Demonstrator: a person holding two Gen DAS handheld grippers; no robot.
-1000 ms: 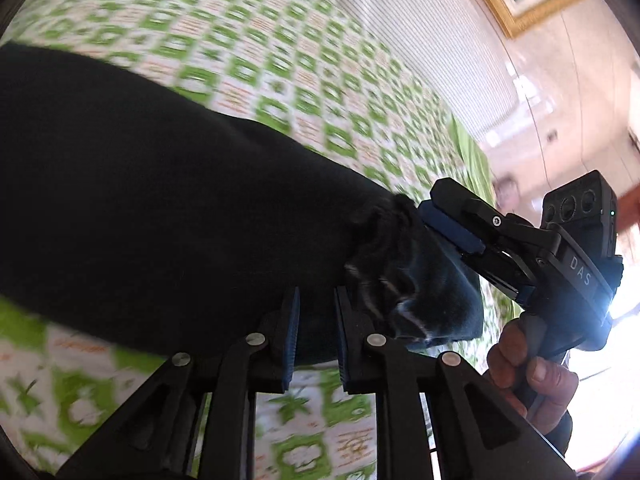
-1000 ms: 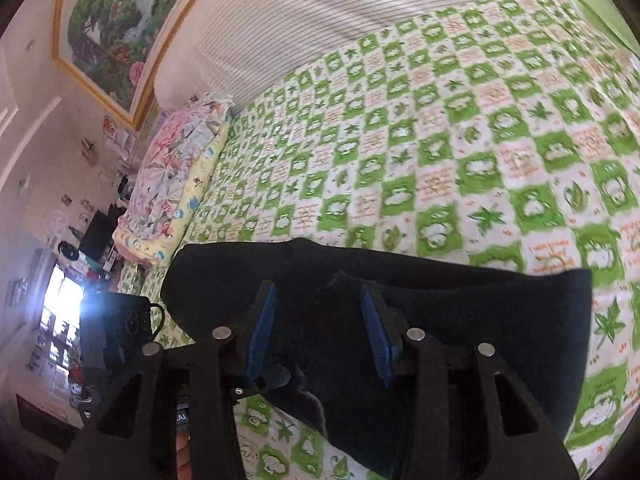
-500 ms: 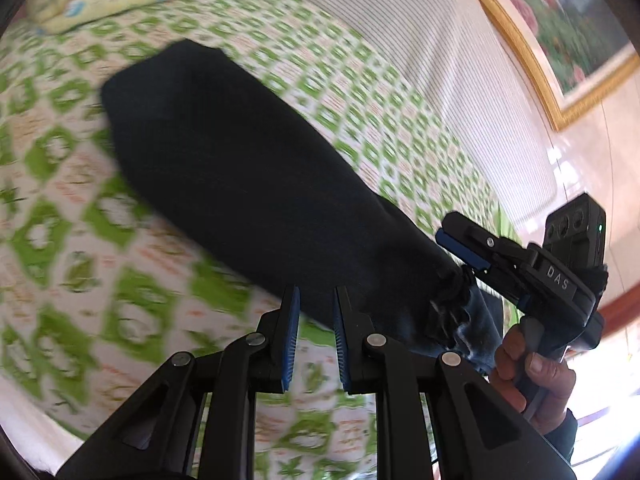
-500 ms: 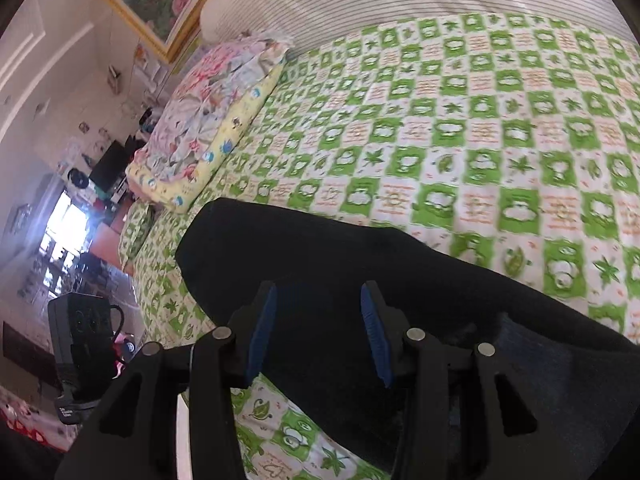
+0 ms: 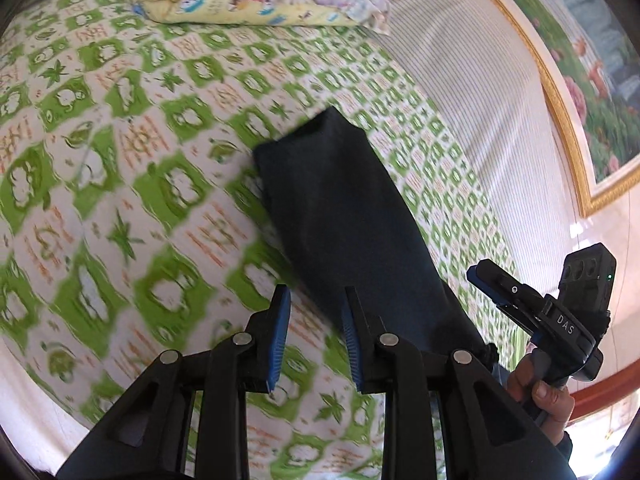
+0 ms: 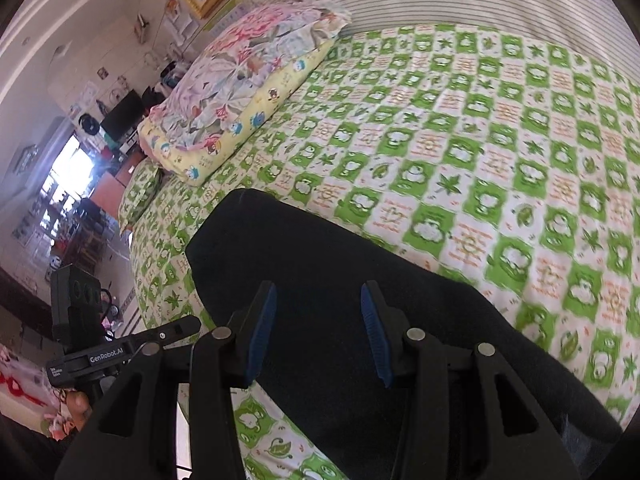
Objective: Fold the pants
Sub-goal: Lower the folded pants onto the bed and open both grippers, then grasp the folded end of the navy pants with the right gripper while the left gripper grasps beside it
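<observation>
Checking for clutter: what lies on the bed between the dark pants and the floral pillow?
Nothing: in the right wrist view only bare green-checked bedspread separates the pants from the pillow. The left wrist view agrees.

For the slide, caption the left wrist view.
Left gripper, jaws opening and empty, over dark pants laid on a green checked bedspread.

Our left gripper (image 5: 314, 334) had black linked arms with silver rivets and ribbed blue pads (image 5: 280, 332). Our right gripper (image 6: 318, 328) looked the same. One housing read "DAS", the other "GenRobot.AI", with a thin black cable (image 6: 107, 295).
</observation>
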